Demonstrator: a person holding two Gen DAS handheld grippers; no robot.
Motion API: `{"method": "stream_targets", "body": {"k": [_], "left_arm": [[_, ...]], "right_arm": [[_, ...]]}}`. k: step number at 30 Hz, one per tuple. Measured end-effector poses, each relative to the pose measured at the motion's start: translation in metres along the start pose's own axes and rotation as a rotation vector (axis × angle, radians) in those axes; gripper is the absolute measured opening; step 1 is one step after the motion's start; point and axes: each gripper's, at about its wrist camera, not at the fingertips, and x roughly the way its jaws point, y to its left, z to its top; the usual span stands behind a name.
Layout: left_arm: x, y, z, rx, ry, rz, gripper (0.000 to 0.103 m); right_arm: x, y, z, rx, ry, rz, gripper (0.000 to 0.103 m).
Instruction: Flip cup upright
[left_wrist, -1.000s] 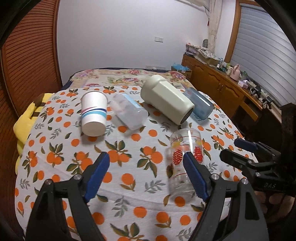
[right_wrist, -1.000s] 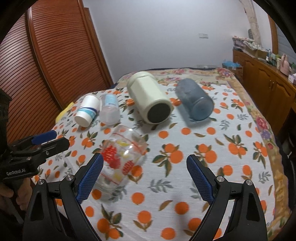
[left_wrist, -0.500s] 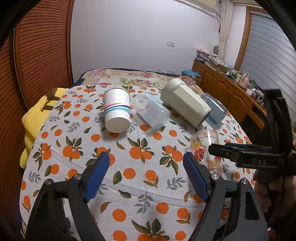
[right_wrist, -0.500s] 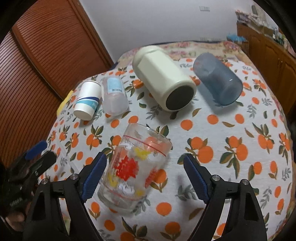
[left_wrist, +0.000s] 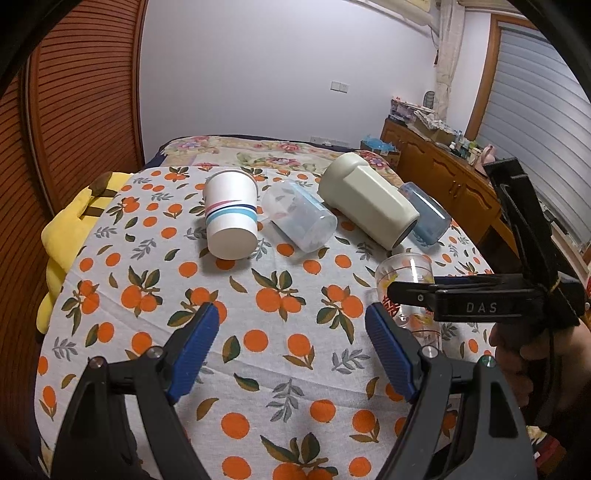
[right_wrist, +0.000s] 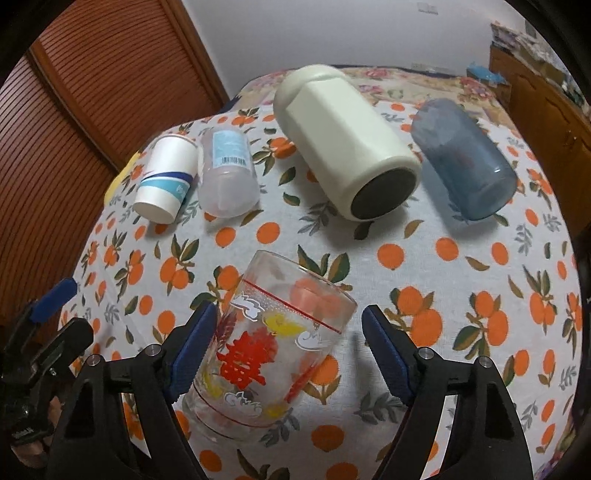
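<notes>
A clear glass cup (right_wrist: 269, 347) with red and yellow print stands upright on the orange-patterned cloth, between the open jaws of my right gripper (right_wrist: 288, 354); the left pad is beside it, the right pad apart. In the left wrist view the same cup (left_wrist: 406, 284) stands at the right, partly hidden behind the right gripper (left_wrist: 476, 299). My left gripper (left_wrist: 291, 347) is open and empty above the cloth, left of the cup. Further back lie a paper cup (left_wrist: 231, 218), a clear plastic cup (left_wrist: 299, 218), a cream container (left_wrist: 365, 205) and a blue cup (left_wrist: 426, 216), all on their sides.
The cloth-covered table (left_wrist: 122, 258) ends at a rounded edge on the left, with a yellow plush toy (left_wrist: 70, 229) beside it. A wooden louvred door (left_wrist: 74, 110) stands at the left and a wooden sideboard (left_wrist: 443, 177) at the right.
The right gripper has moved forward and down so the glass cup now stands between its jaws. The left gripper has drawn back and to the left, away from the cup.
</notes>
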Motion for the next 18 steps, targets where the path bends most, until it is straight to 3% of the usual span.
{"method": "stream_targets", "body": {"k": [11, 18], "left_arm": [[-0.003, 0.003, 0.001, -0.005, -0.011, 0.001, 0.081], [-0.004, 0.006, 0.001, -0.007, -0.013, 0.004, 0.081]], "right_arm": [[0.022, 0.001, 0.004, 0.035, 0.098, 0.039, 0.083], [0.026, -0.001, 0.005, 0.048, 0.116, 0.068, 0.079]]}}
